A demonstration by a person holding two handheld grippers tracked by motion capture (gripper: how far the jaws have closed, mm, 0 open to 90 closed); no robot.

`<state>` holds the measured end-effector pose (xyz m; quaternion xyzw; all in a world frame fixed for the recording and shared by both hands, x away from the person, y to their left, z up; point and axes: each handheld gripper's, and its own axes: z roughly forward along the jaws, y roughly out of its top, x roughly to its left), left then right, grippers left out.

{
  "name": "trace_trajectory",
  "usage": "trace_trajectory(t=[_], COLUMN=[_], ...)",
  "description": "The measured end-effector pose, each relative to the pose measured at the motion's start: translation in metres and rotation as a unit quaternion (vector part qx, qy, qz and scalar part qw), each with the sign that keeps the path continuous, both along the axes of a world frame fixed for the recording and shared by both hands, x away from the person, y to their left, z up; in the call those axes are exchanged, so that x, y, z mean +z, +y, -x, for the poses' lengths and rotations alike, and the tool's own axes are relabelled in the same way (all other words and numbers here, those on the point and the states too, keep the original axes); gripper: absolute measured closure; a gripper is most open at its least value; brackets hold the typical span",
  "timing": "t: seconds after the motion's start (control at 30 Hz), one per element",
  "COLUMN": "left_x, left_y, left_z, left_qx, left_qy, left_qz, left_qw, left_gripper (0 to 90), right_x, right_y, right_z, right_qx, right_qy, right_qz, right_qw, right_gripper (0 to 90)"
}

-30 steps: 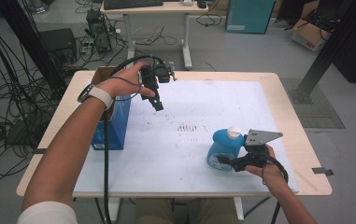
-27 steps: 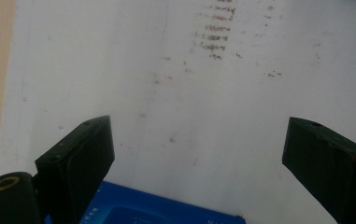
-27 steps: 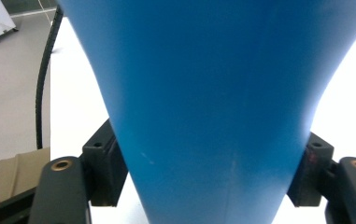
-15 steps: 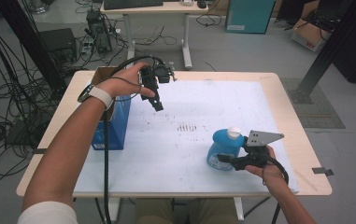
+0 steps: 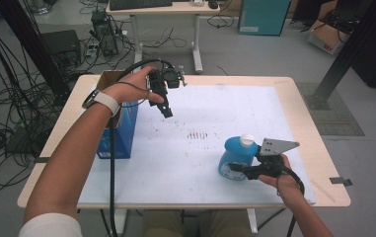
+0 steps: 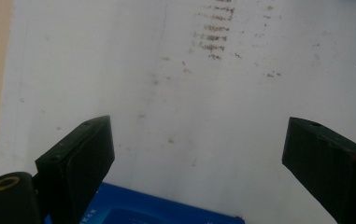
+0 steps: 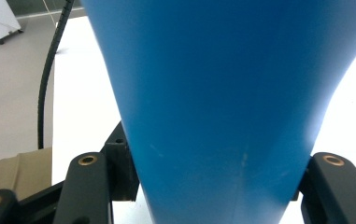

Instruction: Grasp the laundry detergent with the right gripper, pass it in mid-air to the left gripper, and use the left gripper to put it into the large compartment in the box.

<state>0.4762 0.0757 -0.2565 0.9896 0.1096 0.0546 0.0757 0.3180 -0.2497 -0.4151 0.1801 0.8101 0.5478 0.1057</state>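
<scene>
Right gripper point(image 5: 236, 168) has just closed, clamped on blue bottle point(image 5: 235, 157), table edge point(image 5: 331, 197) just behind; left gripper point(image 5: 167, 111) open, raised beside blue box point(image 5: 124, 136), bare sheet point(image 5: 225, 113) below.

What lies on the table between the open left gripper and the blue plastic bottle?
Only bare white table sheet with dark smudge marks, seen in the high view, between left gripper and blue plastic bottle.

The right gripper point(image 5: 236, 169) has just been closing its jaws on the blue bottle point(image 5: 235, 157) (at the bench's 4 o'clock), now pressing both sides.
</scene>
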Motion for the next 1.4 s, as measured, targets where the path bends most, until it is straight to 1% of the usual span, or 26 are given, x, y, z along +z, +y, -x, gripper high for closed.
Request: trace_trajectory(t=[0.07,0.17,0.23,0.27,0.33,0.37,0.43,0.47,0.5,0.6,0.63,0.73,0.8,0.87,1.0,1.03,1.07,1.2,1.23,1.3,1.33,1.4], left_x=[0.0003,0.0,0.0008,0.0009,0.0016,0.0012,0.0013,0.0001,0.0013,0.0014,0.0014,0.0012,0.0012,0.0013,0.0014,0.0005,0.0015,0.0018,0.0018,0.0016,0.0007,0.0008], left_y=[0.0003,0.0003,0.0001,0.0,-0.0001,0.0,0.0001,-0.0001,0.0001,0.0002,0.0002,0.0,-0.0002,-0.0002,0.0004,0.0006,0.0009,0.0009,0.0008,0.0007,0.0005,0.0005], left_z=[-0.0004,0.0,0.0002,0.0004,0.0002,0.0005,0.0006,0.0021,0.0008,0.0007,0.0007,0.0008,0.0008,0.001,0.001,0.002,0.0009,0.0007,0.0007,0.0007,0.0016,0.0015], left_qx=[-0.003,0.0,-0.001,-0.001,-0.003,-0.002,-0.002,0.009,-0.002,-0.003,-0.002,-0.002,-0.003,-0.002,-0.002,0.006,-0.003,-0.003,-0.003,-0.002,0.005,0.006], left_qy=[-0.002,-0.003,0.0,0.0,0.0,-0.003,-0.002,-0.003,-0.004,-0.003,-0.003,-0.004,-0.005,-0.005,-0.004,-0.004,-0.005,-0.005,-0.004,-0.004,-0.004,-0.003], left_qz=[-0.002,0.001,-0.001,0.0,-0.002,0.0,0.0,0.01,0.0,-0.001,-0.001,0.0,-0.001,0.002,0.0,0.008,-0.001,0.0,-0.001,-0.001,0.007,0.008], left_qw=[1.0,1.0,1.0,1.0,1.0,1.0,1.0,0.9999,1.0,1.0,1.0,1.0,1.0,1.0,1.0,0.9999,1.0,1.0,1.0,1.0,0.9999,0.9999], left_gripper=[9.6,9.6,9.6,9.6,9.6,9.6,9.6,9.6,9.6,9.6,9.6,9.6,9.6,9.6,9.6,9.6,9.6,9.6,9.6,9.6,9.6,9.6], right_x=[0.0,0.0,0.0001,0.0001,0.0002,0.0004,0.0003,0.0003,0.0004,0.0005,0.0005,0.0006,0.0007,0.0004,0.0009,0.0009,0.0009,0.0013,0.0012,0.0013,0.0013,0.0012], right_y=[0.0001,0.0001,0.0,0.0,0.0,-0.0002,0.0001,0.0001,0.0,0.0002,0.0001,0.0002,0.0002,0.0001,0.0001,0.0,0.0,0.0003,0.0003,0.0001,0.0001,0.0], right_z=[0.0001,0.0006,0.0007,-0.0006,-0.0017,-0.0033,-0.0015,-0.0016,-0.0018,-0.002,-0.0014,-0.0017,-0.0015,-0.0021,-0.0024,-0.0025,-0.0025,-0.0025,-0.0021,-0.0028,-0.0025,-0.0026], right_qx=[0.001,-0.002,-0.001,0.002,0.005,0.009,0.006,0.006,0.006,0.006,0.005,0.005,0.005,0.007,0.008,0.008,0.008,0.009,0.007,0.009,0.008,0.008], right_qy=[-0.001,-0.002,-0.001,-0.01,-0.016,-0.027,-0.016,-0.016,-0.019,-0.022,-0.017,-0.019,-0.016,-0.02,-0.02,-0.021,-0.021,-0.021,-0.017,-0.021,-0.019,-0.019], right_qz=[0.0,0.002,0.002,0.003,0.003,0.005,0.004,0.004,0.005,0.006,0.006,0.006,0.006,0.006,0.008,0.008,0.009,0.01,0.009,0.01,0.01,0.01], right_qw=[1.0,1.0,1.0,0.9999,0.9998,0.9996,0.9998,0.9998,0.9998,0.9997,0.9998,0.9998,0.9998,0.9998,0.9997,0.9997,0.9997,0.9997,0.9998,0.9997,0.9997,0.9997], right_gripper=[41.0,41.0,41.0,40.9,40.9,40.9,40.8,40.8,40.8,40.8,40.8,40.8,40.9,41.1,41.3,41.4,41.4,41.5,41.5,41.5,41.5,41.5])
